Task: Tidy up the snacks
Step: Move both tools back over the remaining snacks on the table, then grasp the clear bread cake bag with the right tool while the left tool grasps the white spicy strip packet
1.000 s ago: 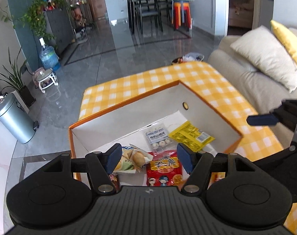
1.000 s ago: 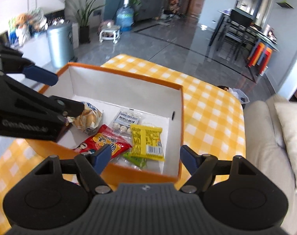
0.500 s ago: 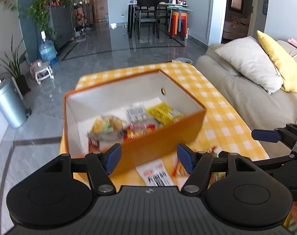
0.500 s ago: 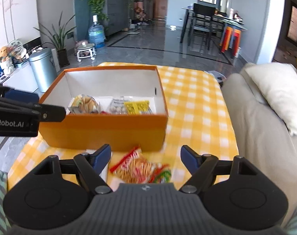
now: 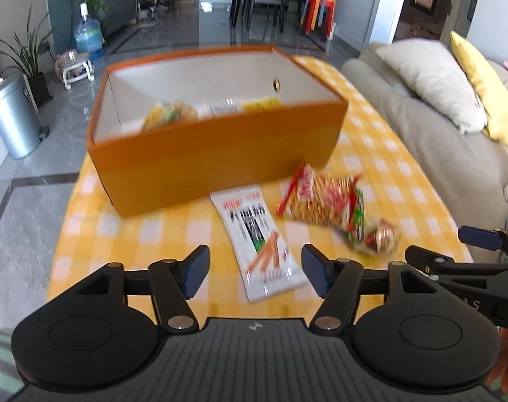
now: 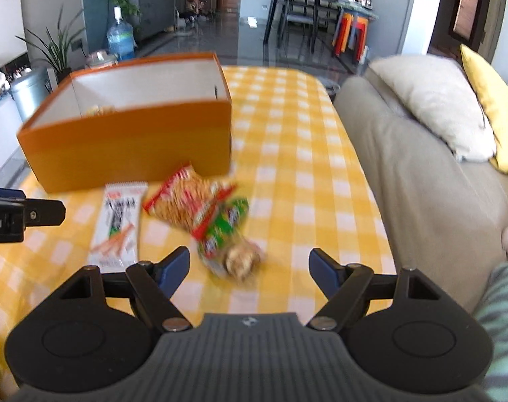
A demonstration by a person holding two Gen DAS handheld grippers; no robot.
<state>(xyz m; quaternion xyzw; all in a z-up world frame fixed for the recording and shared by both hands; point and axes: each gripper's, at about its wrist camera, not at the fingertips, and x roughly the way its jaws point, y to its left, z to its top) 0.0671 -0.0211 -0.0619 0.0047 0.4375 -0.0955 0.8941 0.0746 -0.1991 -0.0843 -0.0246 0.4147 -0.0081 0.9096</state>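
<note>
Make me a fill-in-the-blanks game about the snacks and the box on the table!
1. The orange box stands on a yellow-and-white ____ tablecloth.
2. The white packet of biscuit sticks lies ____ the box, on the cloth.
3. Both the left gripper and the right gripper hold ____.
4. The yellow cushion lies on the ____.

Missing words: checked; outside; nothing; sofa

We count one orange box (image 5: 217, 154) on the checked surface (image 5: 381, 167). Three snack packets lie outside it: one white (image 5: 259, 244), one orange-red (image 5: 316, 197), one green (image 6: 225, 231). Inside the box we make out about three more, blurred.
</note>
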